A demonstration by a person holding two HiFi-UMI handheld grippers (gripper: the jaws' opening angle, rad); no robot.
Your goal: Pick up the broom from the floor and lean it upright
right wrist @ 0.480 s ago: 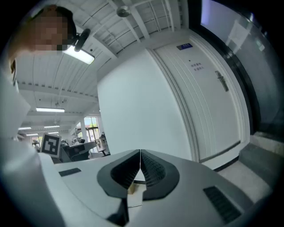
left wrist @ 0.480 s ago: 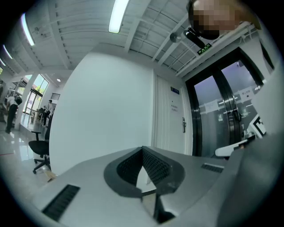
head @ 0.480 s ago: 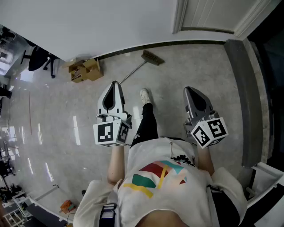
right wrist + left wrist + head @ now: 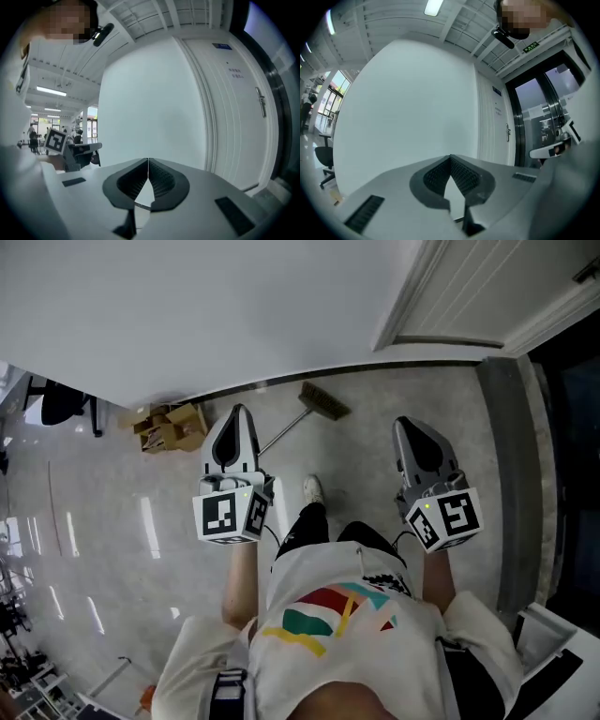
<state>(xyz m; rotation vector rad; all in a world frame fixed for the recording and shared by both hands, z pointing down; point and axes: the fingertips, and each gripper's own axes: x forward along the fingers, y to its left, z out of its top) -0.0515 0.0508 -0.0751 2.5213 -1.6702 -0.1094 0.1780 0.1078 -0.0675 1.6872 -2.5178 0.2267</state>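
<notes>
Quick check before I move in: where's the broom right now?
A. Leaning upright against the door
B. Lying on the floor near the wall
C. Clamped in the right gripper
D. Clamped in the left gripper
B: the broom lies flat on the floor near the foot of the wall, and the left gripper and right gripper are both shut on nothing.

cardboard boxes [image 4: 171,427], perhaps office chair [image 4: 56,405], door [image 4: 492,292]
</notes>
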